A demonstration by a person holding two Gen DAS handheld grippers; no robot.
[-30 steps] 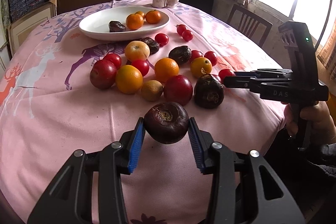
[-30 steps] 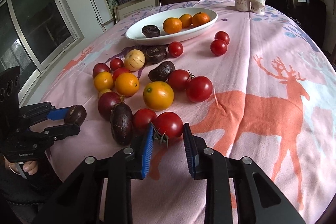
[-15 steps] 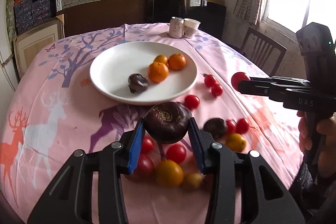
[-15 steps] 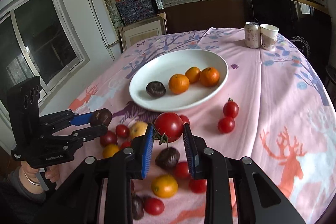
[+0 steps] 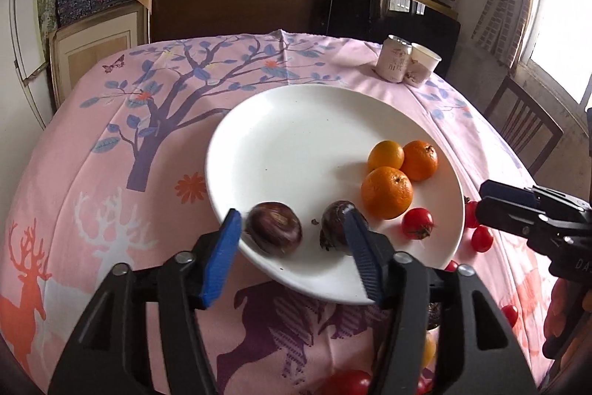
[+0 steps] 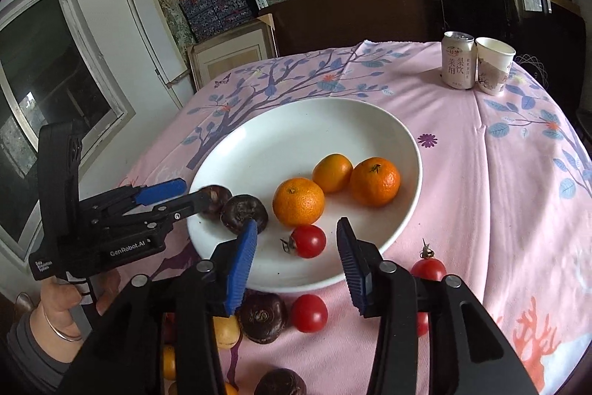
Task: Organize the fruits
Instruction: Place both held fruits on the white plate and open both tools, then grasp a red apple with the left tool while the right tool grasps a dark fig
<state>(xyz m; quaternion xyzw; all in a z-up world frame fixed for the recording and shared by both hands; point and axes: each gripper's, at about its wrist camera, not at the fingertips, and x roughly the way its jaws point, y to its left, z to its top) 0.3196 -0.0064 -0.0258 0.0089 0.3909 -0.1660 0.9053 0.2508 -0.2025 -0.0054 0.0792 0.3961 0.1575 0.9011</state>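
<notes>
A white plate (image 5: 296, 143) (image 6: 303, 136) on the pink tablecloth holds three oranges (image 5: 386, 192) (image 6: 298, 201), two dark purple fruits and one red tomato (image 5: 417, 223) (image 6: 307, 241). My left gripper (image 5: 292, 243) (image 6: 192, 195) is open over the plate's near rim. One dark fruit (image 5: 273, 233) (image 6: 212, 197) lies loose on the plate between its fingers. The other dark fruit (image 5: 338, 226) (image 6: 244, 213) sits beside it. My right gripper (image 6: 294, 252) (image 5: 492, 198) is open, with the tomato lying on the plate between its fingers.
A drink can (image 5: 396, 62) (image 6: 458, 60) and a paper cup (image 5: 421, 63) (image 6: 494, 65) stand at the table's far side. Loose tomatoes (image 6: 309, 313), a dark fruit (image 6: 262, 317) and yellow fruits lie on the cloth near the plate. A chair (image 5: 525, 124) stands at the right.
Both grippers moved forward over the plate and opened. The dark fruit left the left gripper and the tomato left the right gripper; both now lie on the plate.
</notes>
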